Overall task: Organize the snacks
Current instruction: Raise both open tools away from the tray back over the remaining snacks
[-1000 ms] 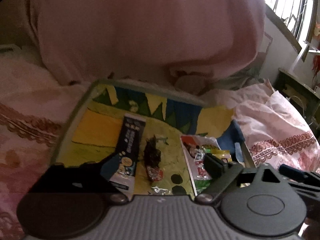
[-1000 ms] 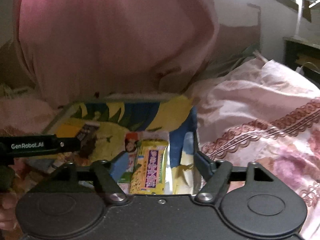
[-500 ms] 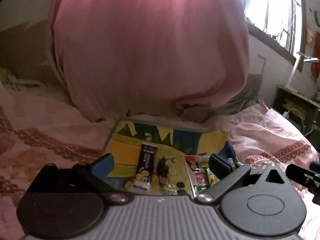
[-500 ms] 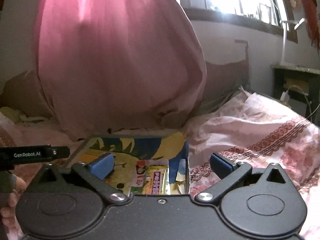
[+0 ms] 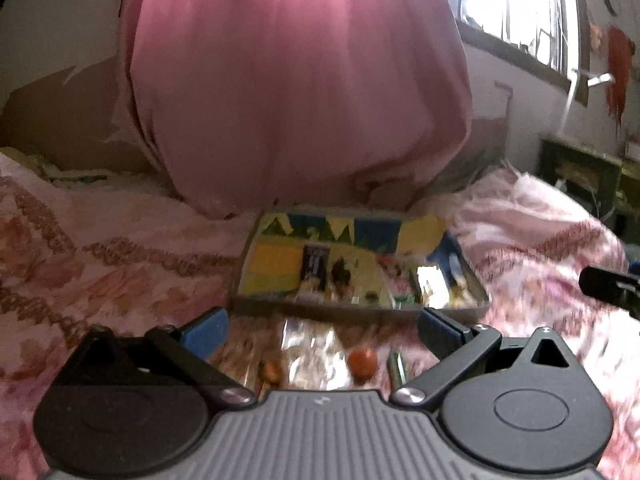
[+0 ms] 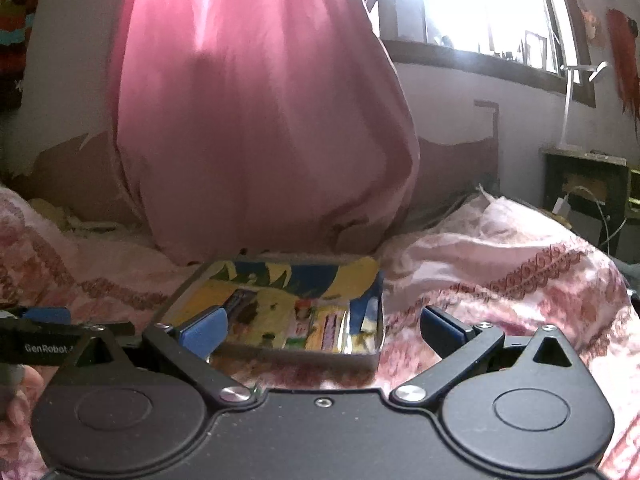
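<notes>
Right wrist view: my right hand-held gripper [image 6: 322,330], jaws just spread wide and empty, has backed off the shallow colourful-printed snack tin [image 6: 300,354] on the bed, yellow wafer packet [image 6: 326,326] delivered at its right.

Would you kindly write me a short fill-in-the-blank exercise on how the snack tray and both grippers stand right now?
1. The snack tray rests on a floral ____.
2. The jaws of the right gripper stand ____, with nothing between them.
3. Behind the tray hangs a ____ curtain.
4. The left gripper holds ____.

Missing words: bedspread; open; pink; nothing
</notes>
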A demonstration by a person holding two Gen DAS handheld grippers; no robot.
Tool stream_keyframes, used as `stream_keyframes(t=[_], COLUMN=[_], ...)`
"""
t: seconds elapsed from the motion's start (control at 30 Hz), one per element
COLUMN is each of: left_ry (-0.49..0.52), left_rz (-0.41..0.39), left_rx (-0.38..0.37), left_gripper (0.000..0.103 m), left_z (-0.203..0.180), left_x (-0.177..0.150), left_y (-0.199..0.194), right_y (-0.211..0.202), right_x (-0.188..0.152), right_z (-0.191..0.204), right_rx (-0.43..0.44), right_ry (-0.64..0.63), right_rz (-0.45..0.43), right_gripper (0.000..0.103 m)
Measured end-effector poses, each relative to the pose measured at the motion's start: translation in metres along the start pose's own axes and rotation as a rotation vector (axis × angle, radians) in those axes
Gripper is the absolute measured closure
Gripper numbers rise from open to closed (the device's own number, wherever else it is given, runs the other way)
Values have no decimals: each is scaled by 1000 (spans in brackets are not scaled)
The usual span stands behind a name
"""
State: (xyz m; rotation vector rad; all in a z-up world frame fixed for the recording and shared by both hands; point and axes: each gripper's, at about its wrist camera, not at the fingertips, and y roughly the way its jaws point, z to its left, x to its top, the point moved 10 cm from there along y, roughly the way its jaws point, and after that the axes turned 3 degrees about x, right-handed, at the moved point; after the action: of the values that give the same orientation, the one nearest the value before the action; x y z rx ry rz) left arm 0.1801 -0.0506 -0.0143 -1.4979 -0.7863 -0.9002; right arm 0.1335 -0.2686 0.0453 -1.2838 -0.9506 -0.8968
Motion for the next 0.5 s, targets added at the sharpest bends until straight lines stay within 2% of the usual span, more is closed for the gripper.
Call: stream_keyframes(t=[0.33, 0.5], left_ry=[45, 44], left_rz=[137, 191], left_rx=[76, 122], left_gripper=[0, 0], left_z=[20, 30], left_x=[-55, -67], left_y=[-30, -35], right_y=[-20, -19], right_x=[-44, -65], right_z=[35, 49], right_rx=[23, 46], right_ry=[-25, -18], right_rz=[108, 175], right_gripper=[1, 1])
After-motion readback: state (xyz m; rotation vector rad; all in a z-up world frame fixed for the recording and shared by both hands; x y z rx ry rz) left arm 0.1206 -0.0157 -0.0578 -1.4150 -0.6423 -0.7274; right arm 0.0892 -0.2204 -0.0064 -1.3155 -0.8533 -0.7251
